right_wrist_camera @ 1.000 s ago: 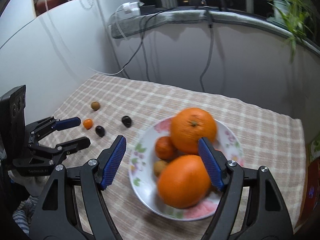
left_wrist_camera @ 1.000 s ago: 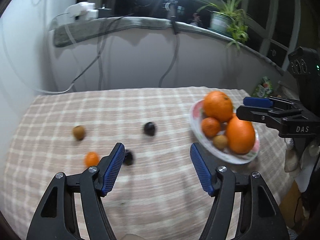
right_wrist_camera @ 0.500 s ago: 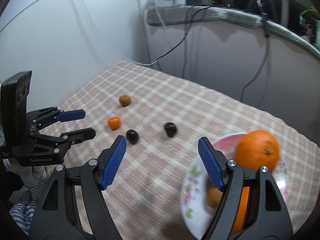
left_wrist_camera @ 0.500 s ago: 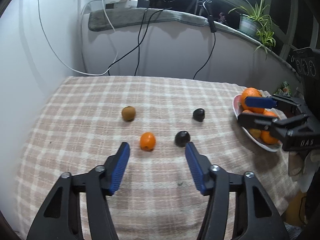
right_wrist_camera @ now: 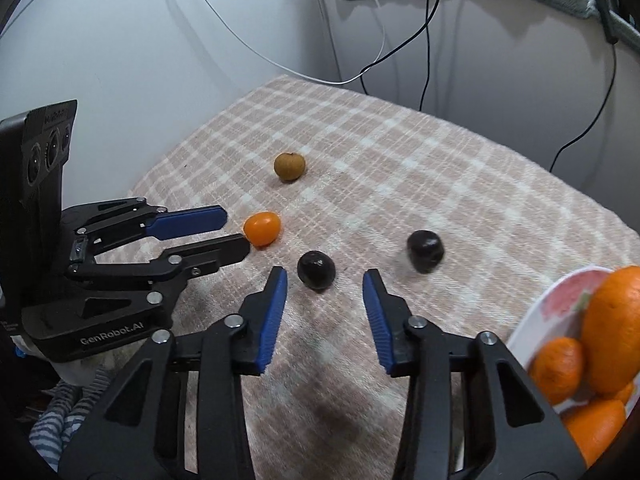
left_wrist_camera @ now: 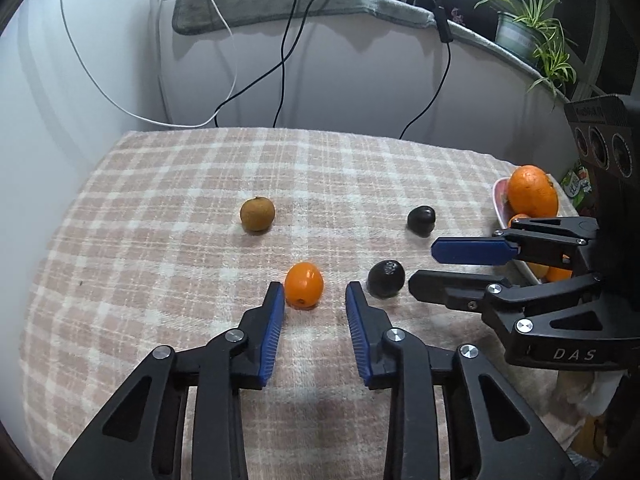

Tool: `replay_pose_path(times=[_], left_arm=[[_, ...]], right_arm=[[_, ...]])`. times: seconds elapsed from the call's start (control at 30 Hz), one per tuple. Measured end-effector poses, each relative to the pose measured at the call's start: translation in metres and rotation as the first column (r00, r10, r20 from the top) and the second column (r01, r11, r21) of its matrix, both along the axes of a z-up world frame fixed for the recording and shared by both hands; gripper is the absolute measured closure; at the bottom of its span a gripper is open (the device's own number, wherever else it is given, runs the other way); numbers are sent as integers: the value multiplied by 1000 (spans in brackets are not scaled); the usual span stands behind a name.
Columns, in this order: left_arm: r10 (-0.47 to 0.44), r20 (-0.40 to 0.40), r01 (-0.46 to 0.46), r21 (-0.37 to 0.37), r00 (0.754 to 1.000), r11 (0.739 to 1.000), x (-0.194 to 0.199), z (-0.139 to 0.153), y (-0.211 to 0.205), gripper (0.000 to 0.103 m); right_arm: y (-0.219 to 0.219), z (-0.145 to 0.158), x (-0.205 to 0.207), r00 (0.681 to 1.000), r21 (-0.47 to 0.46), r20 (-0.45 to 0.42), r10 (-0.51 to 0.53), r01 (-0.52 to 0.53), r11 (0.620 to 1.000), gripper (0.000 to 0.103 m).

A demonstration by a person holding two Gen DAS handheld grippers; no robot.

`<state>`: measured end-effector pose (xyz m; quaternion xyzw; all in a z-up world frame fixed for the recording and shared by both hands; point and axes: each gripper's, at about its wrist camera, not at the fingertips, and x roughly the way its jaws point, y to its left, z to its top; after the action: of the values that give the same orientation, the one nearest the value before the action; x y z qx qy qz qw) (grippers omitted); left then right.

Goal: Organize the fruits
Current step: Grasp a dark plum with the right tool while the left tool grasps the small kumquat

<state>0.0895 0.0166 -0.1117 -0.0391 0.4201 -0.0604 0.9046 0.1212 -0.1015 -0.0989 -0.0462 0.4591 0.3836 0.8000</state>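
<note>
On the checked tablecloth (left_wrist_camera: 160, 240), the left gripper (left_wrist_camera: 315, 300) sits low with its blue-padded fingers spread, empty, and the small orange kumquat (left_wrist_camera: 304, 284) lies just at their tips, close to the left pad; whether the pad touches the fruit cannot be told from the left wrist view. The right gripper (right_wrist_camera: 324, 292) is likewise spread wide and holds nothing; a dark round fruit (right_wrist_camera: 316, 270) rests on the cloth just ahead of its tips, nearer the left finger and apart from both. In the left wrist view that same gripper reaches in from the right with one finger tip just beside the dark fruit.

A second dark fruit (right_wrist_camera: 425, 251) lies farther right, between the first one and the plate (right_wrist_camera: 560, 296). A brown round fruit (left_wrist_camera: 257, 214) sits alone beyond the kumquat, well apart from both grippers.

The floral plate stands at the right edge of the table and holds a large orange (right_wrist_camera: 612, 328) with several smaller orange fruits packed beside and beneath it.

Behind the table, black and white cables (left_wrist_camera: 288, 60) hang down a pale wall from a grey ledge (left_wrist_camera: 320, 4), where a potted plant (left_wrist_camera: 532, 36) stands at the right.
</note>
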Motion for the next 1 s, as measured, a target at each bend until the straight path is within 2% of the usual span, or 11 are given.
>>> replay_pose_path(times=[0.47, 0.53, 0.8, 1.0], left_arm=[[6, -28, -6, -12, 1000, 1000, 12, -12, 5, 80], [8, -30, -9, -13, 1000, 1000, 14, -13, 6, 80], [9, -35, -10, -30, 999, 999, 15, -16, 7, 82], [1, -20, -2, -52, 1000, 999, 8, -11, 3, 82]], right_arm=[[21, -21, 14, 998, -18, -50, 26, -27, 999, 75], [22, -21, 14, 998, -16, -51, 29, -30, 999, 78], [22, -18, 14, 999, -11, -42, 21, -21, 1000, 78], [9, -4, 9, 1000, 6, -20, 2, -2, 1000, 78]])
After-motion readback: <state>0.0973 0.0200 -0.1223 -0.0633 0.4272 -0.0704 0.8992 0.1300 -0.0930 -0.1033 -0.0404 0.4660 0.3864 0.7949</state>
